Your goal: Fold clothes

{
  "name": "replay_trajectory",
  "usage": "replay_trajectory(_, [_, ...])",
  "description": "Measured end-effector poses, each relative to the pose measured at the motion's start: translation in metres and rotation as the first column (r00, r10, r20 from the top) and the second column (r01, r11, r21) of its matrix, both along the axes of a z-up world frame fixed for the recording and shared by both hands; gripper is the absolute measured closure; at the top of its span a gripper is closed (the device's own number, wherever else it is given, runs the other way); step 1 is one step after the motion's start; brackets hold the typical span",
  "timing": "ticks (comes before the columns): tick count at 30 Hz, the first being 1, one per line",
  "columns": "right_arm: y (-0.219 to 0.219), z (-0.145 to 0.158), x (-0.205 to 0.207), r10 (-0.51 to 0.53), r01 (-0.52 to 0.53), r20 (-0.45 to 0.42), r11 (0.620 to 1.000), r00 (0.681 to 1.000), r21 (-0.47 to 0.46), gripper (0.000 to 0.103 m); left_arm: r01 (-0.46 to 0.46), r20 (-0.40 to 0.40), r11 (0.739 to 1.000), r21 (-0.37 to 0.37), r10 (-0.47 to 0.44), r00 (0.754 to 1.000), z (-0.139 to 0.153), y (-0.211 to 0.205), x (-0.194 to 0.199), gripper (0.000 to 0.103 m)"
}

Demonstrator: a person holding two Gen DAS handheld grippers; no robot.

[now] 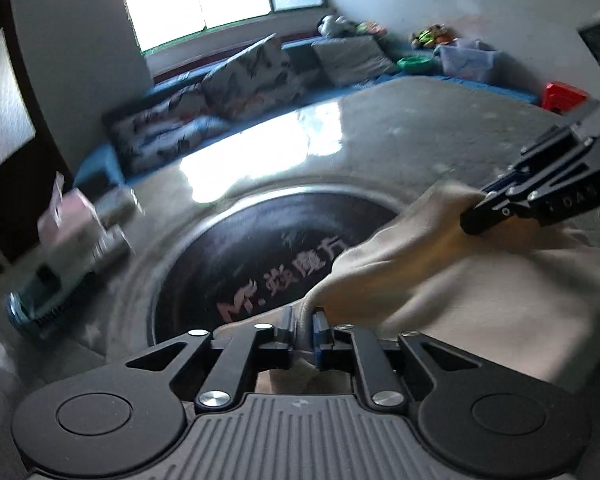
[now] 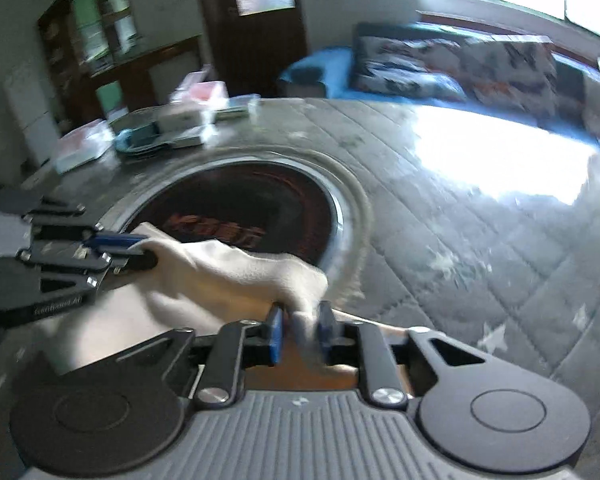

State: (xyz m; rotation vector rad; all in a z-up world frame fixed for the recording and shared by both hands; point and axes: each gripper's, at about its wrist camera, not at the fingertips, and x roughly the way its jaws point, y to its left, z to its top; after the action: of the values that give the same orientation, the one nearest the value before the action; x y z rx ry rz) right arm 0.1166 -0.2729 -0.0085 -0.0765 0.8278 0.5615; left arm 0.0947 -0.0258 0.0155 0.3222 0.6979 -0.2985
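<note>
A cream garment (image 1: 440,280) lies on the grey quilted table cover, its far edge lifted over the round black inset. In the left wrist view my left gripper (image 1: 304,326) has a bunched corner of that edge filling the narrow gap between its blue pads. My right gripper (image 1: 474,212) reaches the other corner from the right. In the right wrist view the garment (image 2: 236,276) runs from my left gripper (image 2: 144,248) to my right gripper (image 2: 302,324). The right pads stand a little apart, with a blurred fold of cloth loose between them.
A round black hotplate with a metal rim (image 1: 260,260) (image 2: 240,200) is set into the table just beyond the garment. Boxes and packets (image 1: 80,232) (image 2: 172,120) crowd the table's left end. A blue bench with patterned cushions (image 1: 228,88) runs behind.
</note>
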Motion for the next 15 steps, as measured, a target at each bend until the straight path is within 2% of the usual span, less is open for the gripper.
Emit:
replay_trajectory(3, [-0.012, -0.002, 0.003, -0.042, 0.042, 0.0, 0.999, 0.999, 0.035, 0.074, -0.035, 0.01, 0.999, -0.006, 0.035, 0.999, 0.001, 0.006, 0.004, 0.081])
replay_trajectory(6, [-0.02, 0.01, -0.002, -0.072, 0.071, 0.051, 0.997, 0.996, 0.035, 0.074, -0.086, 0.029, 0.996, -0.02, 0.086, 0.996, 0.011, 0.011, 0.003, 0.081])
replay_trajectory(10, [-0.015, 0.025, -0.011, -0.063, 0.057, 0.095, 0.996, 0.994, 0.062, 0.074, -0.132, 0.019, 0.987, -0.094, 0.135, 0.991, 0.026, 0.017, 0.002, 0.082])
replay_trajectory(11, [-0.011, 0.027, -0.013, -0.05, 0.044, 0.095, 0.997, 0.994, 0.065, 0.074, -0.134, 0.013, 0.984, -0.114, 0.137, 0.991, 0.029, 0.017, 0.001, 0.082])
replay_trajectory(15, [0.009, 0.017, -0.01, -0.007, 0.005, 0.058, 0.999, 0.998, 0.039, 0.077, -0.057, -0.039, 0.982, -0.182, 0.05, 0.998, 0.033, 0.0, -0.003, 0.083])
